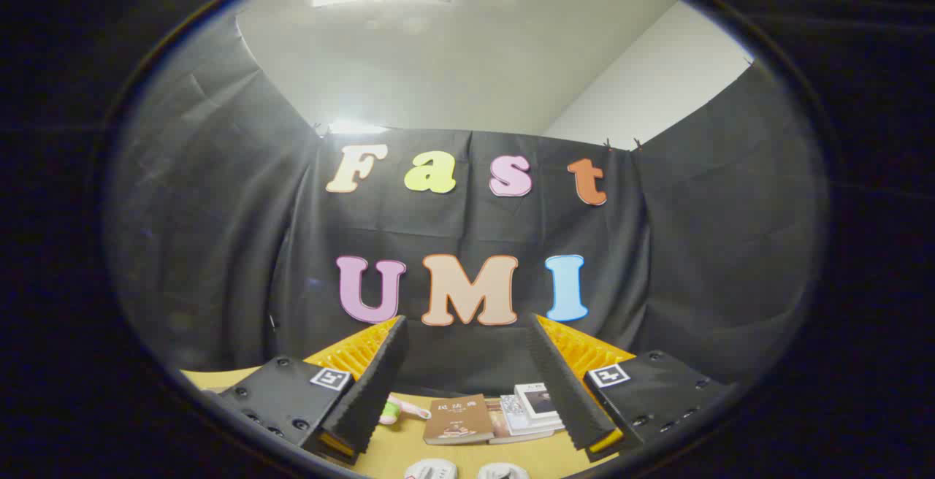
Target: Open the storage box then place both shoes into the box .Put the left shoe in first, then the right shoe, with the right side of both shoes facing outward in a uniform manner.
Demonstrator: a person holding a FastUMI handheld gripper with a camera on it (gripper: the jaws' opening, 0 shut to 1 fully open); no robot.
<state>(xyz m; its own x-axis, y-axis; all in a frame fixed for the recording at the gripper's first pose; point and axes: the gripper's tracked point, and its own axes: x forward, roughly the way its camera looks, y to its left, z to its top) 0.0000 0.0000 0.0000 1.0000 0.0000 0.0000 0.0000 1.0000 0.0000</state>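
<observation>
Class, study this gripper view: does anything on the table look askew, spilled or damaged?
Nothing stands out. The books lie flat on the table beyond the open, empty gripper. Two white shoe tips sit nearer, cut off, so their condition is unclear.

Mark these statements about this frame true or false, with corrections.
1. The gripper is open, with nothing between its fingers. True.
2. A brown-covered book lies on the yellow tabletop beyond the fingers. True.
3. The brown book is clamped between the fingers. False: it lies flat on the table, untouched.
4. A stack of pale books sits beside the brown one. True.
5. The gripper points steeply down at the table. False: it faces the black cloth wall.
</observation>
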